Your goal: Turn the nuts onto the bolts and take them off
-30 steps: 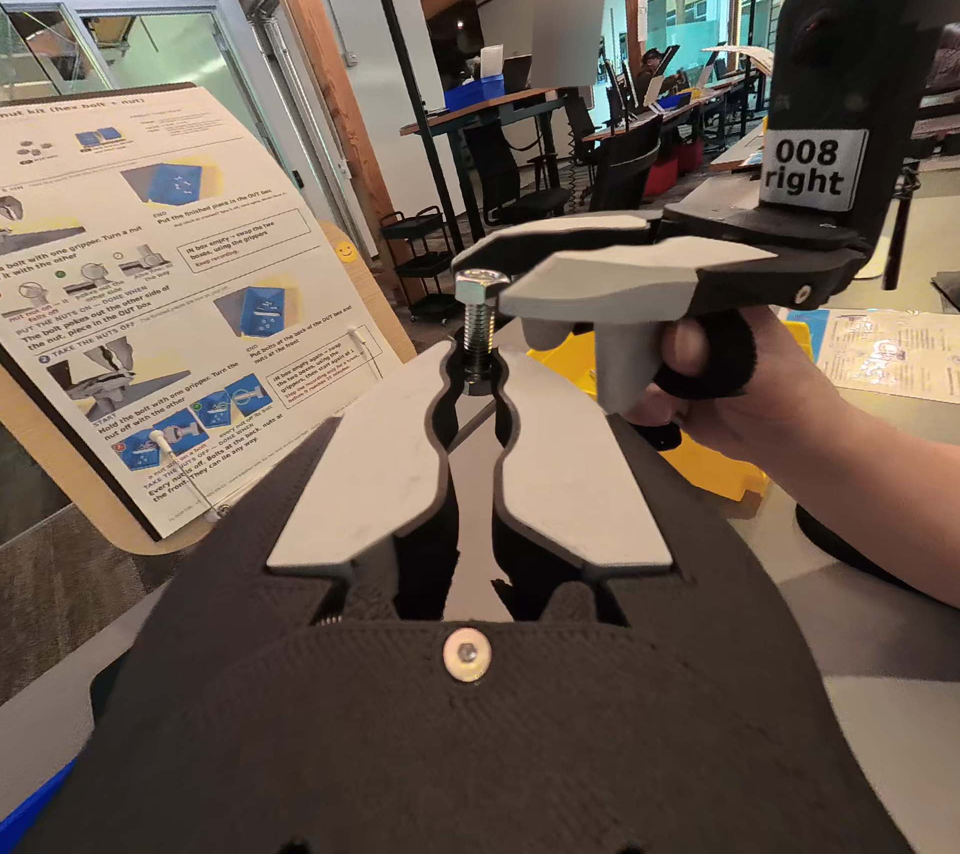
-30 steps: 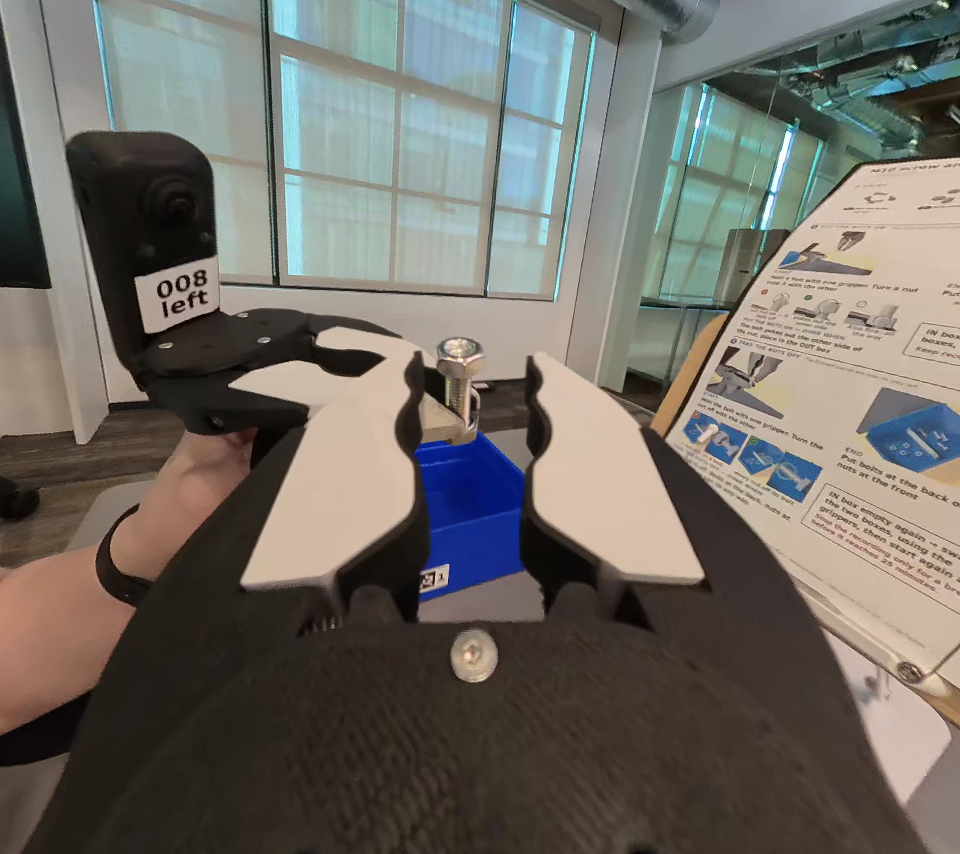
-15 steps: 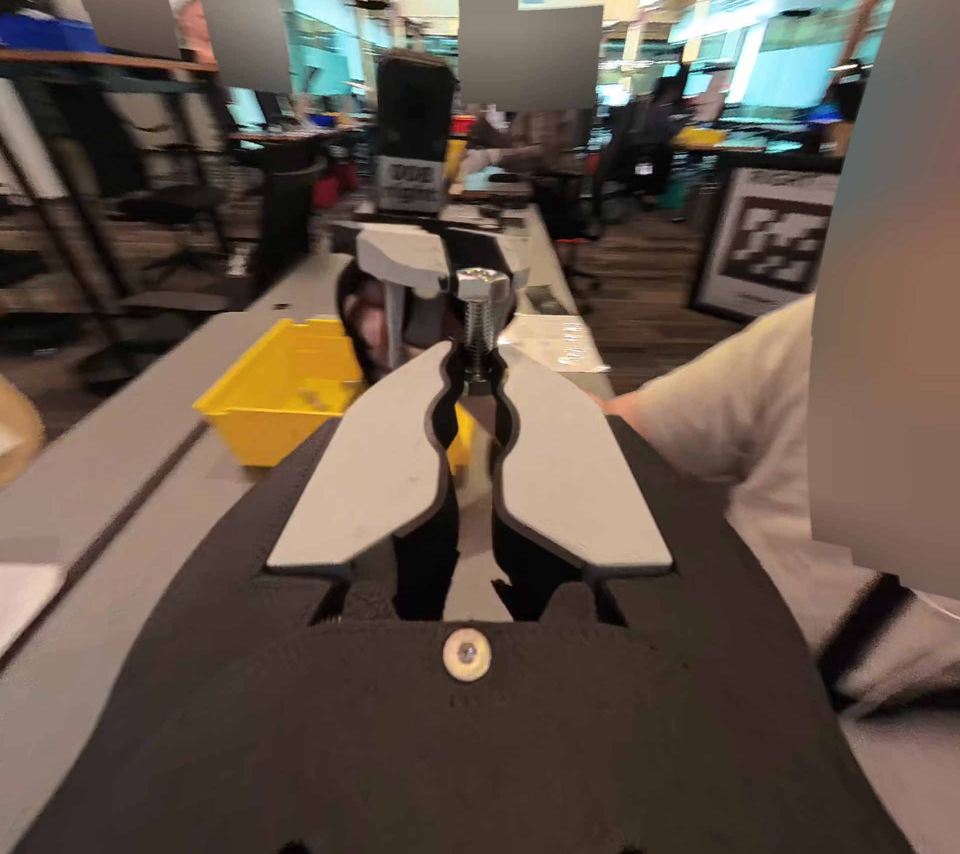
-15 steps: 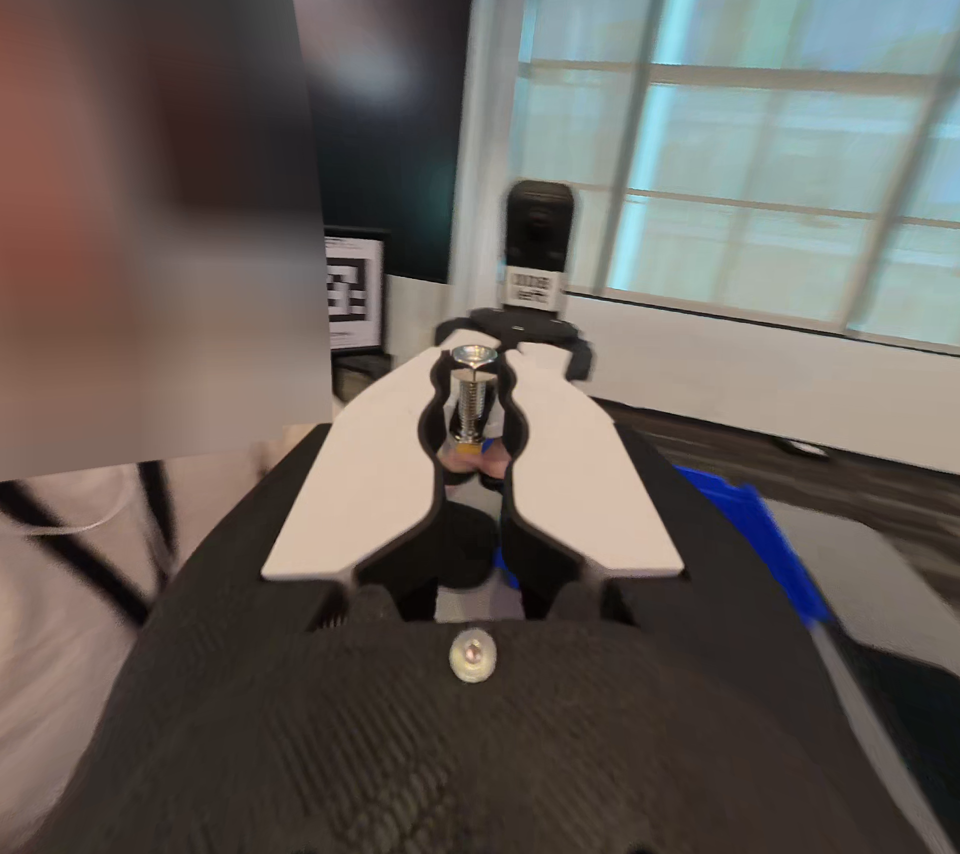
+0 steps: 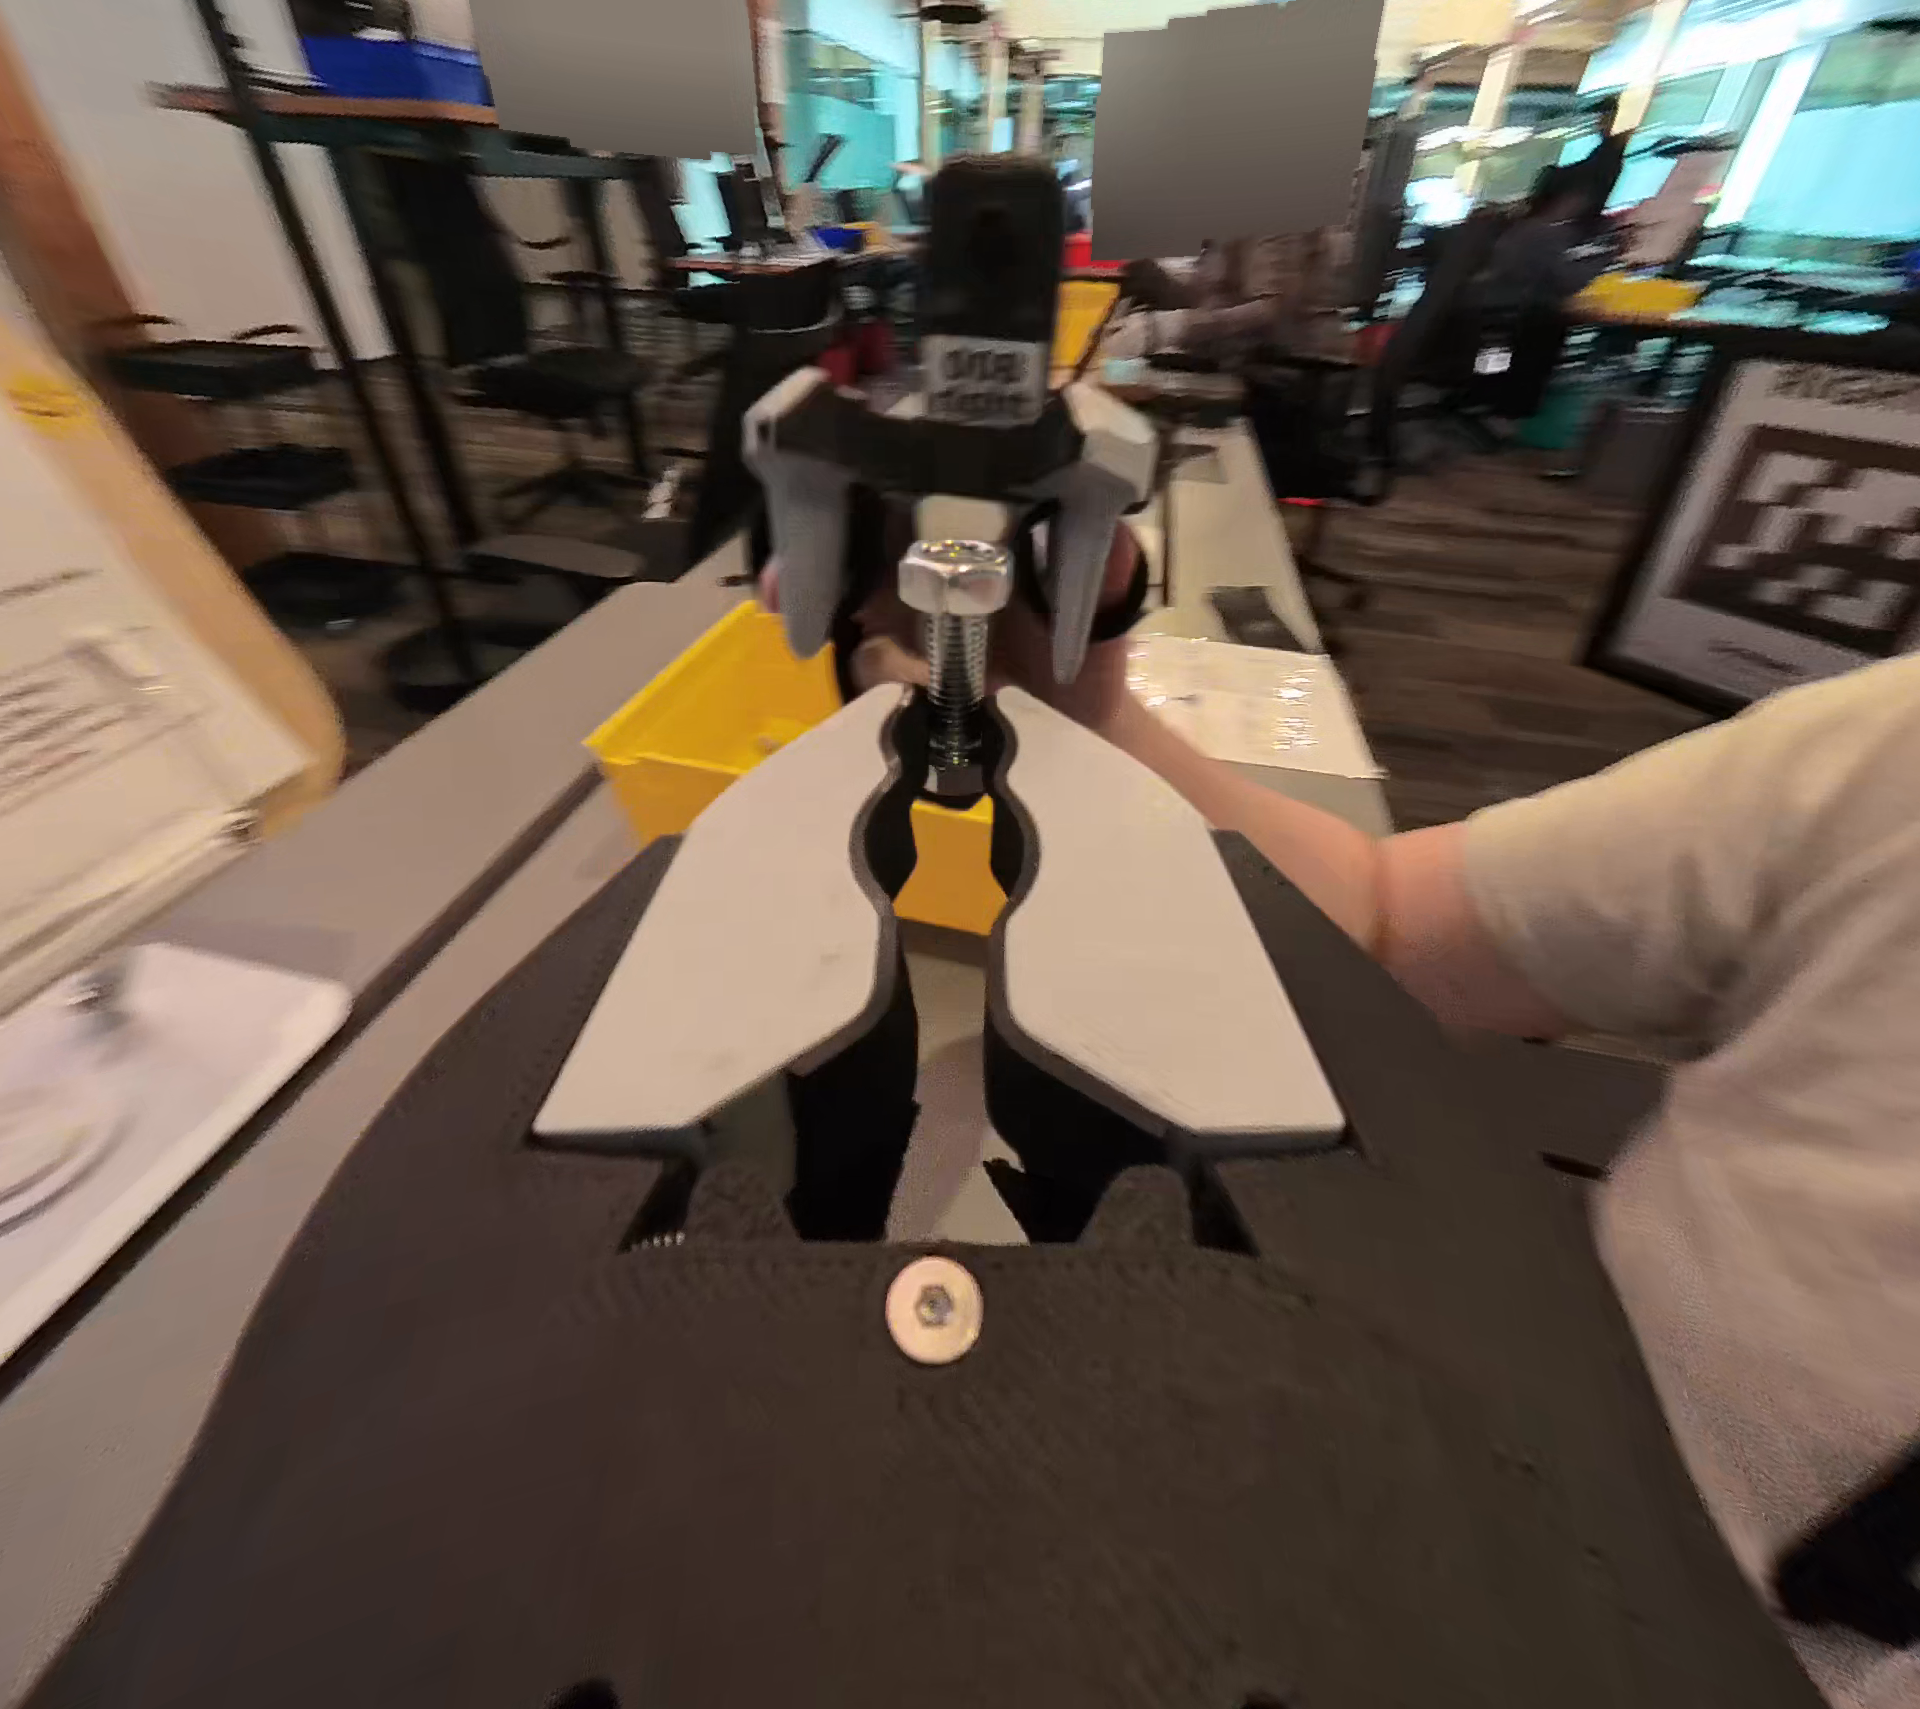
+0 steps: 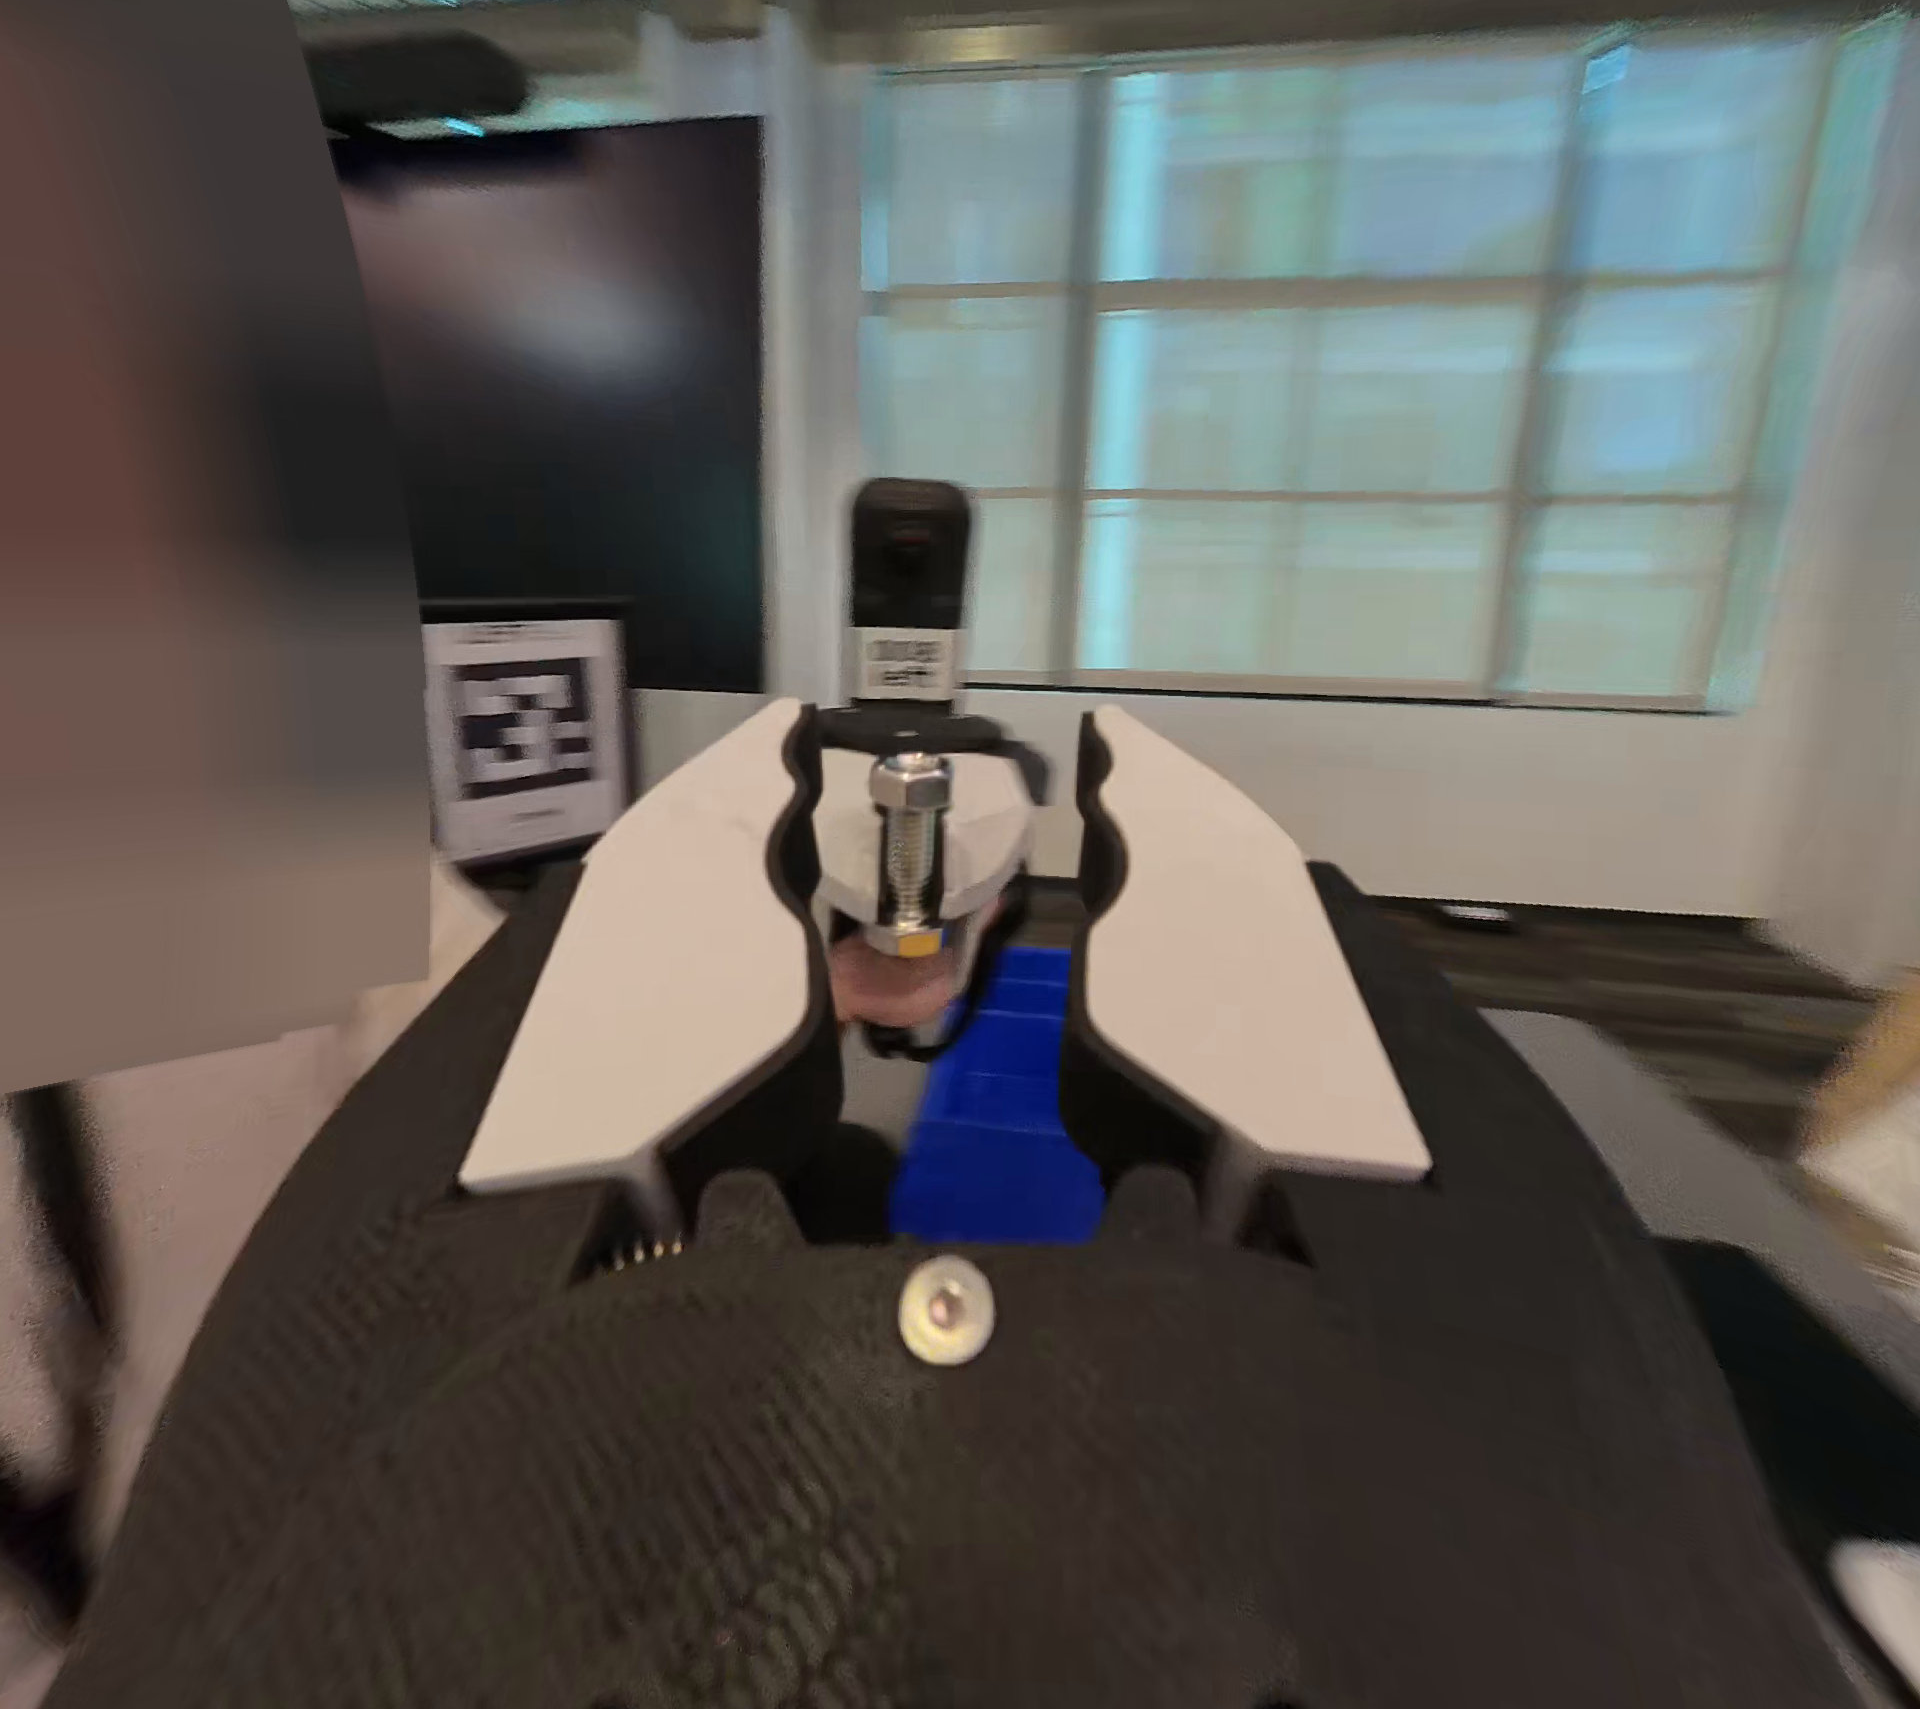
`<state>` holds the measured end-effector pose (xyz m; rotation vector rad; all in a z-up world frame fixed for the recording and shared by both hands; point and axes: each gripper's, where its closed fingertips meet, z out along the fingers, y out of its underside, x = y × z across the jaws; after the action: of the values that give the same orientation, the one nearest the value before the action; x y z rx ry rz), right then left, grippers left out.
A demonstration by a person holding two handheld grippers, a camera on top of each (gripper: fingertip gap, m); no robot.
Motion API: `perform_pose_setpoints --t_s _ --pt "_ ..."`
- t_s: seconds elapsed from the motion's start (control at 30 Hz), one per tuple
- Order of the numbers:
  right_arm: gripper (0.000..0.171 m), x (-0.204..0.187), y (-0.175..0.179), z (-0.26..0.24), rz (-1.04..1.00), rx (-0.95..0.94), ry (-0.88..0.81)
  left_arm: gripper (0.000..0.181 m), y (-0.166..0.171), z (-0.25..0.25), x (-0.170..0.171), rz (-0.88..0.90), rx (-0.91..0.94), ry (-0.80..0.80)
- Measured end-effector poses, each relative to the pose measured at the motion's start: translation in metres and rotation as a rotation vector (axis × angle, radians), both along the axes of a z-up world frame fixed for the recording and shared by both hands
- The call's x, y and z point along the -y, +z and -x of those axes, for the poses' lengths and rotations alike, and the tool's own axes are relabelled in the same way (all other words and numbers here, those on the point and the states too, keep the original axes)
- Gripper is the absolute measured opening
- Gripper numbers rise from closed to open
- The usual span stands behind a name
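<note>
The left gripper was clamped on the lower end of an upright bolt, while the right gripper, jaws apart around its shaft, would probably need to close squarely on the nut, then turn without tilting.
</note>
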<state>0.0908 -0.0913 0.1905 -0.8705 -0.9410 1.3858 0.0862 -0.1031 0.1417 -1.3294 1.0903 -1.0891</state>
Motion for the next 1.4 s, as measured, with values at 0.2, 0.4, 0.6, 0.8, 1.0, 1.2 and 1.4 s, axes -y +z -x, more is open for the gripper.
perform_pose_setpoints --t_s 0.2,0.4,0.6,0.8,1.0,1.2,1.4 --pt "0.048 -0.011 0.002 0.002 -0.006 0.036 -0.185 0.009 -0.014 0.019 -0.047 -0.155 -0.159 0.401" --pt "0.047 -0.03 -0.02 0.015 0.042 0.167 -0.258 0.009 -0.028 0.042 -0.08 -0.268 -0.337 0.705" --pt "0.047 -0.044 -0.029 0.012 0.115 0.165 -0.253 0.009 -0.035 0.064 -0.1 -0.364 -0.494 0.911" --pt "0.047 -0.062 -0.038 0.006 0.202 0.141 -0.25 0.009 -0.038 0.066 -0.103 -0.427 -0.568 0.958" --pt "0.047 -0.061 -0.033 0.003 0.188 0.131 -0.284 0.009 -0.036 0.023 -0.067 -0.022 -0.218 0.434" --pt "0.048 -0.035 -0.025 0.017 0.075 0.208 -0.319 0.009 0.004 0.021 -0.031 0.062 0.094 0.072" --pt "0.048 -0.008 -0.018 0.033 0.062 0.207 -0.246 0.009 0.007 0.018 -0.024 -0.016 0.098 0.049"
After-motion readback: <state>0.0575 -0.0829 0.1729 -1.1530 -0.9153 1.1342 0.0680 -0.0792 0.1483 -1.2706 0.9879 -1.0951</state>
